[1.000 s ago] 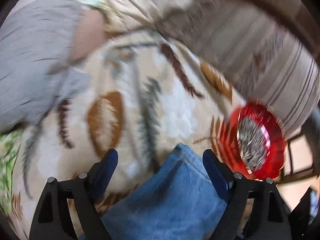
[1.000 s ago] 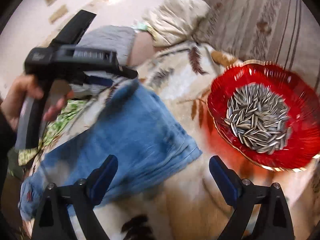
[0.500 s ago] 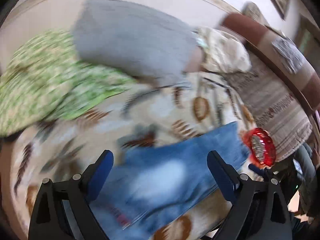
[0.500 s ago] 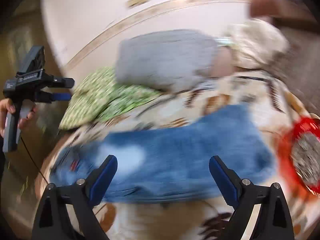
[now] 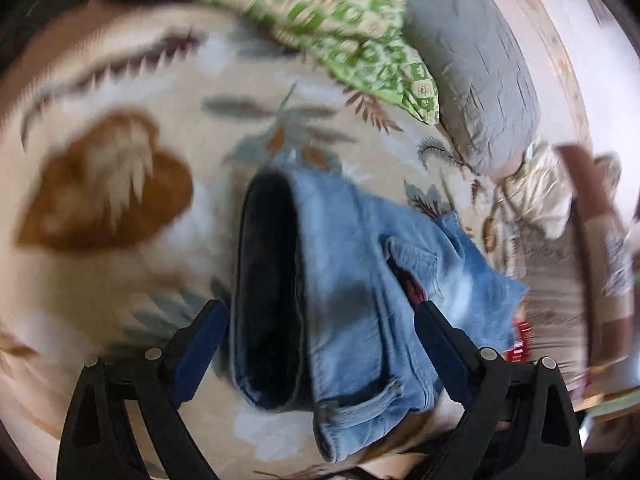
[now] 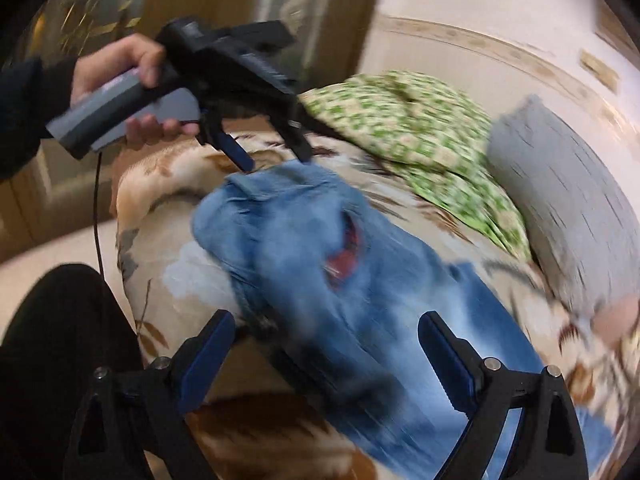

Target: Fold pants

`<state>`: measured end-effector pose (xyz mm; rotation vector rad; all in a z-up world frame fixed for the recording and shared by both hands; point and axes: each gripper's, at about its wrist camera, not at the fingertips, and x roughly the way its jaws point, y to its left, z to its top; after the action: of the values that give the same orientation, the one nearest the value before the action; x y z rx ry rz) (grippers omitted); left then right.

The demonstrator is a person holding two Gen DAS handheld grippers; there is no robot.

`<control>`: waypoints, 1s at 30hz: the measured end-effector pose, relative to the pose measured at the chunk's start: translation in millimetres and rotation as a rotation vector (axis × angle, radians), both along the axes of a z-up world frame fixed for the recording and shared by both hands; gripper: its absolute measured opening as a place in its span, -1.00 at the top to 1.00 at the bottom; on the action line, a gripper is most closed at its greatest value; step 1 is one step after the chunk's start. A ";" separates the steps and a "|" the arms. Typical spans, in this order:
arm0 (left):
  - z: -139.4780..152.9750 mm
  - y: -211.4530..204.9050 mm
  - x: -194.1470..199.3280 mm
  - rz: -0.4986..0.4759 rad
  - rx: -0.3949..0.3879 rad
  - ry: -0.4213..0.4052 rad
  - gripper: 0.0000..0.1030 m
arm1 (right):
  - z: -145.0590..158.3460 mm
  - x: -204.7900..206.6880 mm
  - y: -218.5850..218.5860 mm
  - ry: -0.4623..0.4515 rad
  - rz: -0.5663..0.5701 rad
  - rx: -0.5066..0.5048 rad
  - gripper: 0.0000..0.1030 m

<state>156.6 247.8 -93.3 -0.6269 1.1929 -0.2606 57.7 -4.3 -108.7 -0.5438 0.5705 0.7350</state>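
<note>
Light blue jeans [image 5: 360,280] lie lengthwise on a leaf-patterned blanket [image 5: 120,184], waistband end with its dark opening nearest me; they also show in the right wrist view [image 6: 304,248]. My left gripper [image 5: 320,324] is open, its jaws either side of the waistband, not touching it that I can tell. In the right wrist view the left gripper [image 6: 276,156] hovers open at the waistband's far edge. My right gripper [image 6: 326,332] is open just above the jeans near the hip. Both views are motion-blurred.
A green patterned pillow [image 6: 420,128] and a grey pillow [image 6: 560,200] lie at the back by the wall. A striped sofa back [image 5: 560,272] and a sliver of a red bowl [image 5: 520,340] are at the far right. The blanket's edge drops to the floor at left [image 6: 120,216].
Both grippers swung from the leg end by the red bowl to the waistband end of the jeans. Both stayed open.
</note>
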 end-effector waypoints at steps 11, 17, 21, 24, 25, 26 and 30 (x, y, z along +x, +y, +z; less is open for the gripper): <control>-47.1 14.4 -32.0 0.070 -0.191 0.040 -0.90 | -41.7 21.5 40.6 0.002 0.004 -0.127 -0.83; -45.8 -10.9 -16.5 0.005 -0.184 0.044 -0.11 | -58.3 34.7 44.6 0.064 -0.032 -0.125 -0.28; -20.4 -11.1 -10.6 -0.029 -0.157 -0.013 0.69 | -53.2 34.8 41.9 0.038 -0.035 -0.129 0.02; 4.3 0.0 -12.5 -0.012 -0.185 -0.080 0.89 | -54.7 25.4 42.5 -0.023 -0.004 -0.161 0.05; 9.9 5.7 -13.5 0.001 -0.197 -0.107 0.91 | -59.0 20.4 45.5 -0.062 0.011 -0.194 0.05; 14.3 13.2 -13.8 0.012 -0.205 -0.123 0.91 | -65.4 16.7 49.7 -0.093 0.023 -0.239 0.07; -12.0 18.2 3.5 0.002 -0.090 -0.018 0.92 | -74.6 7.5 61.4 -0.159 0.012 -0.289 0.07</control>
<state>160.2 266.0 -105.3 -0.7031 1.1680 -0.3185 65.2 57.1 -183.3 -0.8669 0.5281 0.6175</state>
